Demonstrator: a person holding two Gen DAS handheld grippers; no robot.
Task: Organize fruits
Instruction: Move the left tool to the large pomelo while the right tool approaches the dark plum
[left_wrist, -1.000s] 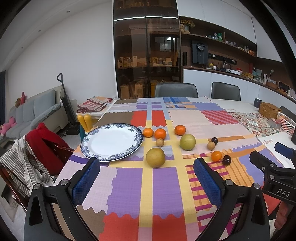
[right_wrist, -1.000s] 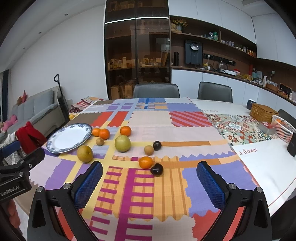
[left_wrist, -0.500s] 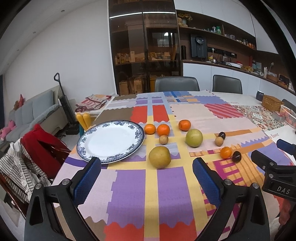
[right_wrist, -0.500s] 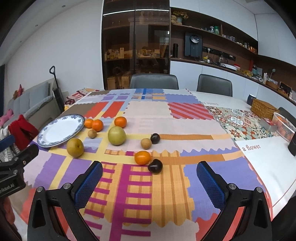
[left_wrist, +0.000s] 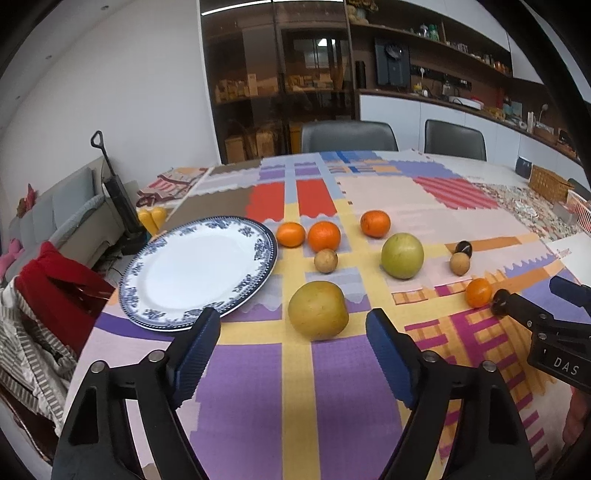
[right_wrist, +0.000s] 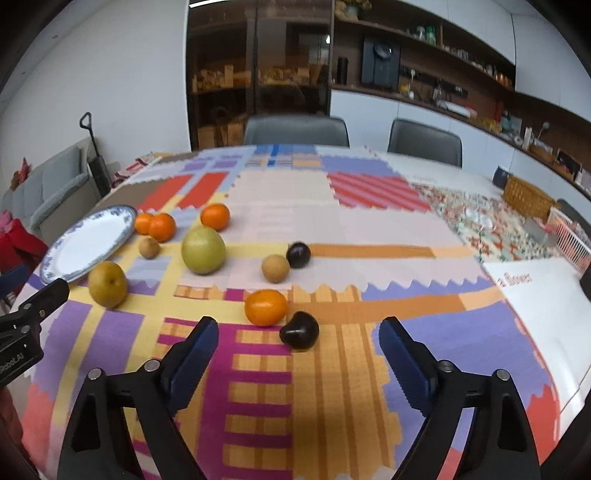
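A blue-rimmed white plate (left_wrist: 199, 266) lies empty on the patchwork tablecloth at the left. My left gripper (left_wrist: 293, 347) is open, just short of a yellow pear (left_wrist: 318, 309). Beyond lie a green pear (left_wrist: 402, 255), three oranges (left_wrist: 324, 235) and a small brown fruit (left_wrist: 325, 260). My right gripper (right_wrist: 298, 354) is open, just short of a dark plum (right_wrist: 299, 329) and an orange (right_wrist: 266, 307). Farther off are a brown fruit (right_wrist: 275, 268) and a second dark plum (right_wrist: 298, 254).
Two grey chairs (left_wrist: 347, 136) stand at the table's far side. A wicker basket (right_wrist: 528, 195) and a white wire basket (right_wrist: 570, 240) sit at the far right. A red garment (left_wrist: 55, 284) hangs on a chair left of the table.
Both grippers have moved forward and lower toward the fruit, so the yellow pear and the dark plum are now close to the fingertips. No fruit has moved.
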